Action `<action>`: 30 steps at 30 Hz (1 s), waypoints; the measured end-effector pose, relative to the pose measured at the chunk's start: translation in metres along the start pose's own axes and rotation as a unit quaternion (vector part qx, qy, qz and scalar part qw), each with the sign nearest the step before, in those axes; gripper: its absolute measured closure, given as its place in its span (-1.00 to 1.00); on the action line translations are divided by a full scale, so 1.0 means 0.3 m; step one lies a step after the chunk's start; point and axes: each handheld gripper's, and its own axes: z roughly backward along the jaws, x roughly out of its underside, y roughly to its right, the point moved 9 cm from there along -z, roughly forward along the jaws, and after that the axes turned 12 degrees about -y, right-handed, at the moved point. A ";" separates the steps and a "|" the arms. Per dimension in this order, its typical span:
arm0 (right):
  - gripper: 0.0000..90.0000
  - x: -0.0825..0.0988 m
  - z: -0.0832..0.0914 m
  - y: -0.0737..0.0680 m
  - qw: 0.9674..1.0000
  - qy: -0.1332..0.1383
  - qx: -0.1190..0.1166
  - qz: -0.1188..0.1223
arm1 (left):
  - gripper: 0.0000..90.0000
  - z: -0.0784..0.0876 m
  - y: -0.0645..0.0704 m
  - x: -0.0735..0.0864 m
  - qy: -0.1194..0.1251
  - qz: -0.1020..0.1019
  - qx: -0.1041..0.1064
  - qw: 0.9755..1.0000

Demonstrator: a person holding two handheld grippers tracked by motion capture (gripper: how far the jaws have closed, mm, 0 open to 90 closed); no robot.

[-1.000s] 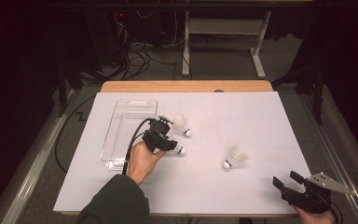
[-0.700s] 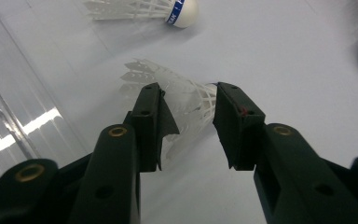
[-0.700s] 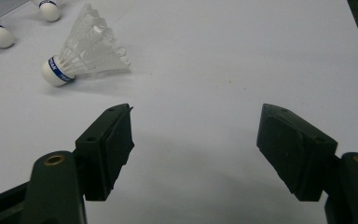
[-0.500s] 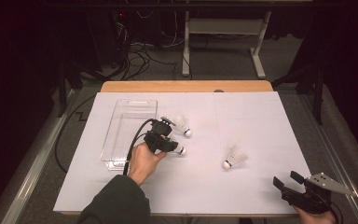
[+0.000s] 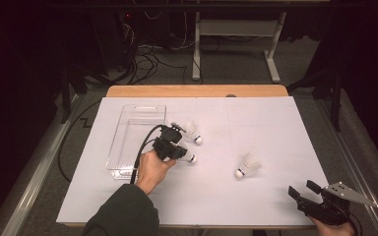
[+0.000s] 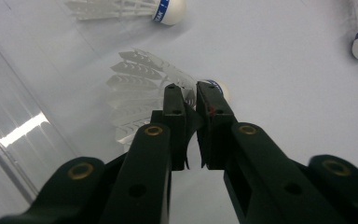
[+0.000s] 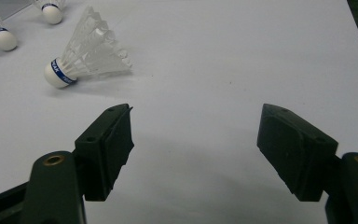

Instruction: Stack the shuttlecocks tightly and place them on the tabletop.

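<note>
My left gripper (image 5: 182,153) lies on the white table cover just right of the clear plastic box (image 5: 137,129). Its jaws have just been closing and now pinch a white shuttlecock (image 6: 133,88) at the narrow part of its skirt, behind the cork; in the left gripper view the gripper (image 6: 189,91) is shut on it. That shuttlecock's cork (image 5: 192,158) pokes out to the right. A second shuttlecock (image 5: 193,132) lies just beyond it, and a third (image 5: 247,166) lies toward the right. My right gripper (image 5: 306,191) rests open and empty at the front right corner, and in its own view the gripper (image 7: 196,135) faces the third shuttlecock (image 7: 86,49).
The clear box (image 6: 9,121) is empty and sits close on the left of the held shuttlecock. The wooden table edge (image 5: 197,91) runs along the far side. Cables and a desk frame (image 5: 236,34) stand on the floor beyond. The left gripper's cable (image 5: 140,157) loops over the box's corner.
The left gripper's jaws have narrowed onto the shuttlecock beside the box. Both hands have stayed where they were, and the other shuttlecocks have not moved.
</note>
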 end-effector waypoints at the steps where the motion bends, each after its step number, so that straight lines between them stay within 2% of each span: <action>1: -0.40 0.000 0.000 0.000 1.000 0.000 0.000 0.000 | 0.87 0.005 0.004 -0.005 0.001 -0.003 -0.002 1.000; 3: -0.41 0.000 -0.001 0.000 1.000 -0.001 0.001 0.000 | 0.93 0.015 0.011 -0.016 0.007 -0.007 -0.004 1.000; 15: -0.41 0.000 0.000 0.000 1.000 0.000 -0.002 0.000 | 0.98 0.027 0.013 -0.034 -0.005 -0.020 -0.022 1.000; 30: -0.41 0.000 -0.001 0.001 1.000 0.000 -0.003 -0.001 | 0.98 0.029 -0.021 -0.035 -0.014 -0.013 -0.030 0.999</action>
